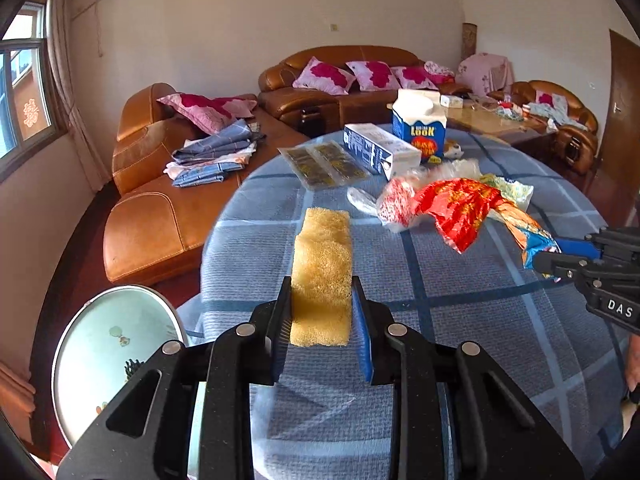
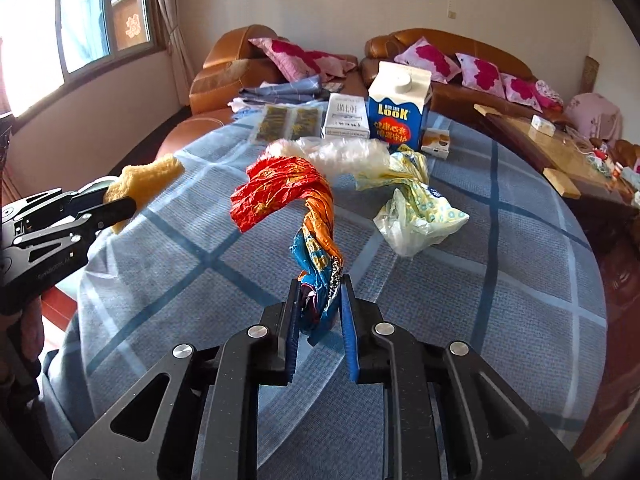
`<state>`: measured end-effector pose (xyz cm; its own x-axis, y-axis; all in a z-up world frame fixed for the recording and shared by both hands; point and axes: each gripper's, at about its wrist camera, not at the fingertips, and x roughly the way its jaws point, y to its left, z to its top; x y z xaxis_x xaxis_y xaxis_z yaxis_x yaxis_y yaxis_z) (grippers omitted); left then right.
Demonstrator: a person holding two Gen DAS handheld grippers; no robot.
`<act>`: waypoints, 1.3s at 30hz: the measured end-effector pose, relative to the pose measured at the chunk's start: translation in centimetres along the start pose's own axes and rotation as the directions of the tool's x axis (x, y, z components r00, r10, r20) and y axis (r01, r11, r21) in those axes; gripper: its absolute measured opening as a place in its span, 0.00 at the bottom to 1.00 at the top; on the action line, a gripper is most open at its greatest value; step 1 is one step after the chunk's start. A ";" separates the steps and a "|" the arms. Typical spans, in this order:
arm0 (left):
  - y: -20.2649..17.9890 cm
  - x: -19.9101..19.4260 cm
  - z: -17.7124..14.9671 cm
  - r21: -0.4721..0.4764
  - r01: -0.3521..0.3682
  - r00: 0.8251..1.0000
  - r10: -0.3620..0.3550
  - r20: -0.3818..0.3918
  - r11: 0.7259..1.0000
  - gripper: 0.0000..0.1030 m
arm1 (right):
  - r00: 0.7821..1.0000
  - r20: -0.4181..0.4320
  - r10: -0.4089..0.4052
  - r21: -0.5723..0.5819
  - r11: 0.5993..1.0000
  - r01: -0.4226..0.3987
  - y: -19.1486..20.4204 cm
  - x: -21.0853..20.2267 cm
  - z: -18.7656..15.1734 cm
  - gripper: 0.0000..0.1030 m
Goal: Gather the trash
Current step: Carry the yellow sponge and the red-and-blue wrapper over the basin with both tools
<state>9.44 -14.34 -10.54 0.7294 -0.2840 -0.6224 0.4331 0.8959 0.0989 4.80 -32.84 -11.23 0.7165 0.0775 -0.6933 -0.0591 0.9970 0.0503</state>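
My left gripper (image 1: 321, 296) is shut on a yellow sponge (image 1: 322, 264) and holds it above the round table's blue checked cloth (image 1: 460, 320); the sponge also shows at the left in the right wrist view (image 2: 146, 184). My right gripper (image 2: 320, 296) is shut on the twisted blue end of a red and orange snack wrapper (image 2: 288, 196), lifted off the cloth. The wrapper also shows in the left wrist view (image 1: 460, 208), with the right gripper (image 1: 556, 258) at the right edge.
On the table lie a yellow-white plastic bag (image 2: 416, 212), a clear plastic bag (image 2: 340, 154), a blue Look carton (image 2: 396, 108), a white box (image 2: 346, 116), a flat seaweed packet (image 2: 288, 122) and a small box (image 2: 438, 142). A round basin (image 1: 112, 352) sits low left. Brown sofas stand behind.
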 end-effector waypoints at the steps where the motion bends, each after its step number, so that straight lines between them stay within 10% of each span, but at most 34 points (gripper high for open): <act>1: 0.1 -0.4 0.1 -0.003 -0.008 1.000 0.008 0.012 1.000 0.26 | 1.000 0.009 0.001 0.001 1.000 -0.001 0.1 -0.3 -0.1 0.19; 24: 5.2 -4.6 -0.2 -0.121 -0.146 0.983 0.158 0.091 0.982 0.26 | 0.981 0.170 0.090 -0.058 0.995 -0.081 4.7 0.1 5.1 0.19; 39: 10.5 -6.0 -1.5 -0.176 -0.326 0.940 0.338 0.048 0.929 0.26 | 0.965 0.165 0.204 -0.176 0.969 -0.175 11.1 4.1 8.3 0.19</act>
<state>8.82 -2.68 -6.95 0.8574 0.0199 -0.5142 0.0717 0.9849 0.1577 12.78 -21.41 -7.54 0.7942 0.2790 -0.5398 -0.3046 0.9515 0.0435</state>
